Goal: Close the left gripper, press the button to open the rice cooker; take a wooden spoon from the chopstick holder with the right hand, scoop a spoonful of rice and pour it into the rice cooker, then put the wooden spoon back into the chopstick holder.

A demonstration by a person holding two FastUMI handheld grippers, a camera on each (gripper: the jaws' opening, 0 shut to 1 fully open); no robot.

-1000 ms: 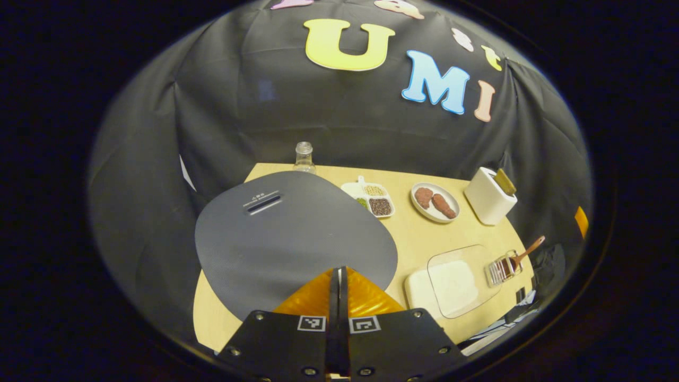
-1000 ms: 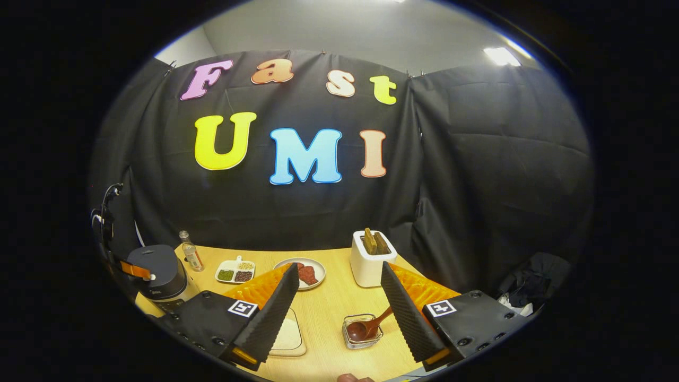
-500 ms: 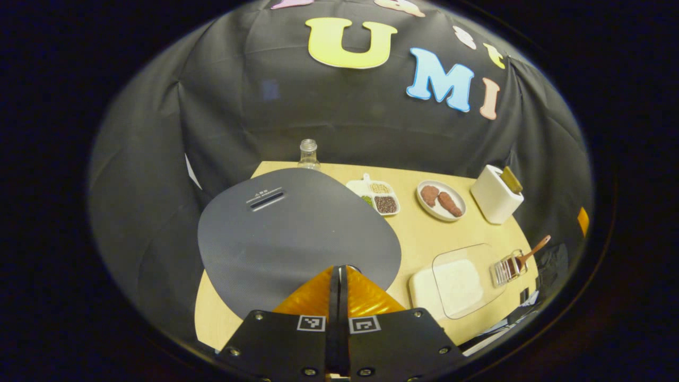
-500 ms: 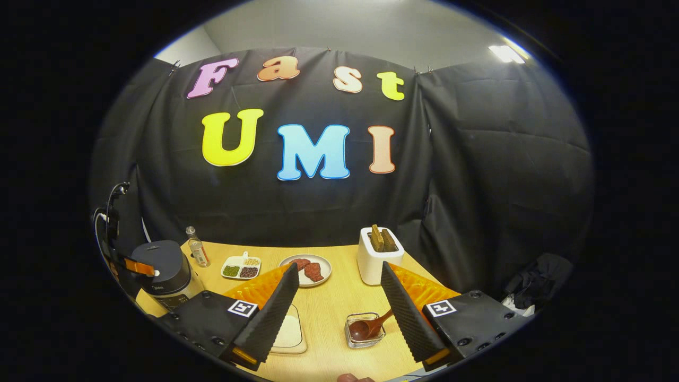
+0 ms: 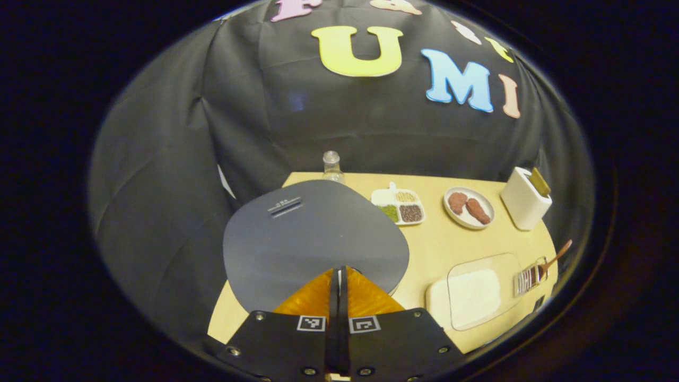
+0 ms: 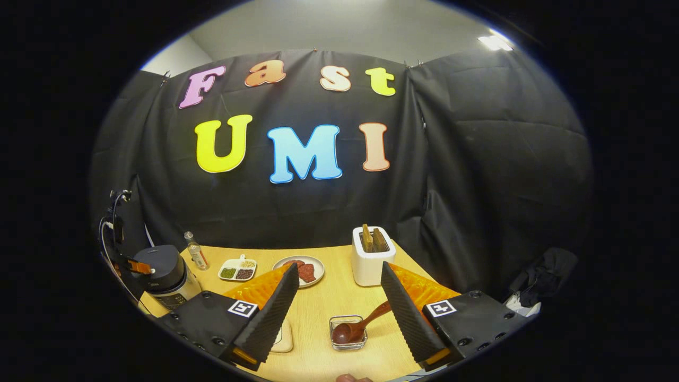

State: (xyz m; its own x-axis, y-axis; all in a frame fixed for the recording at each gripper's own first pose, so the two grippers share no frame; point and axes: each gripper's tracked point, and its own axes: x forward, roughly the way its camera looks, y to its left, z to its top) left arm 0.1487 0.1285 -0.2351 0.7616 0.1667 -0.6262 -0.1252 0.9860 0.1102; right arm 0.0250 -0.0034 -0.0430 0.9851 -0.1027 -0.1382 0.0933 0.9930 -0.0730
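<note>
The left gripper [image 5: 338,273] has its jaws pressed together with nothing between them, the tips poised above the near edge of the rice cooker's [image 5: 313,239] closed grey lid; its button cannot be made out from here, so a blind push could land on plain lid and leave the cooker shut, or slide off the rounded edge. That gripper tilts steeply down over the cooker. The right gripper [image 6: 337,300] is spread wide and holds nothing, angled forward and down, with the wooden spoon [image 6: 356,326] lying in the chopstick holder [image 6: 347,333] just ahead, between its jaws. A shallow approach could knock the light holder instead of catching the handle. The rice tray [image 5: 472,297] sits right of the left jaws.
</note>
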